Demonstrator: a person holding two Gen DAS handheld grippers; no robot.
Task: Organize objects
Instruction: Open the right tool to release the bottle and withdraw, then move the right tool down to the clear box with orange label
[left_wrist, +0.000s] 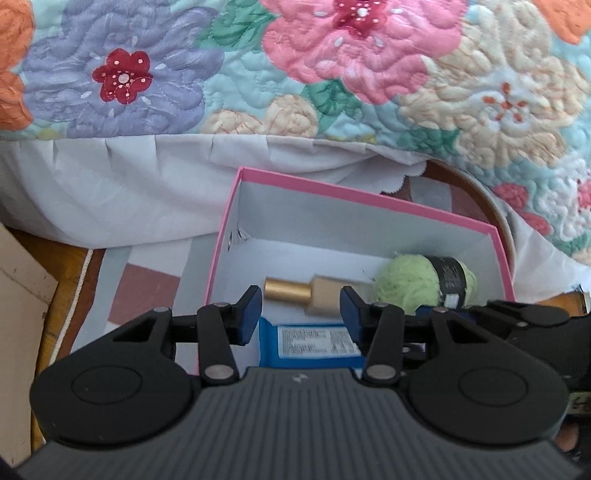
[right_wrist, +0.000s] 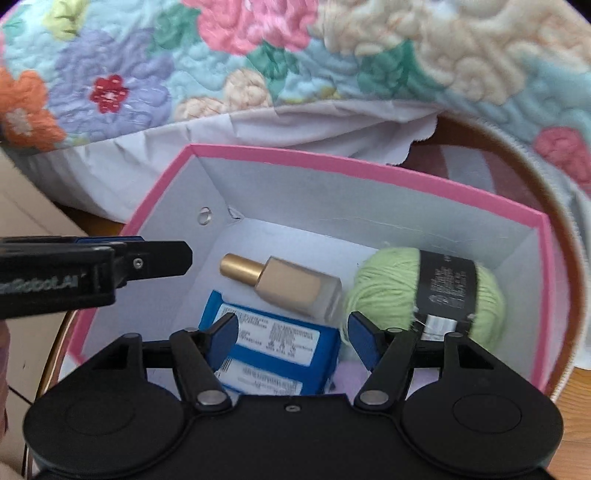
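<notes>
A pink box (right_wrist: 369, 167) with a white inside holds a beige bottle with a gold cap (right_wrist: 295, 285), a green yarn ball with a black band (right_wrist: 424, 291) and a blue packet with a white label (right_wrist: 273, 343). The same box (left_wrist: 369, 197), bottle (left_wrist: 306, 293), yarn (left_wrist: 413, 282) and packet (left_wrist: 310, 341) show in the left wrist view. My right gripper (right_wrist: 293, 330) is open and empty above the packet. My left gripper (left_wrist: 301, 308) is open and empty over the box's near edge; it also shows at the left of the right wrist view (right_wrist: 155, 258).
A flowered quilt (left_wrist: 332, 55) with a white lining (left_wrist: 110, 184) hangs behind the box. The box stands on a round wooden table with a patterned cloth (left_wrist: 140, 288). A beige cardboard piece (left_wrist: 18, 295) stands at the left.
</notes>
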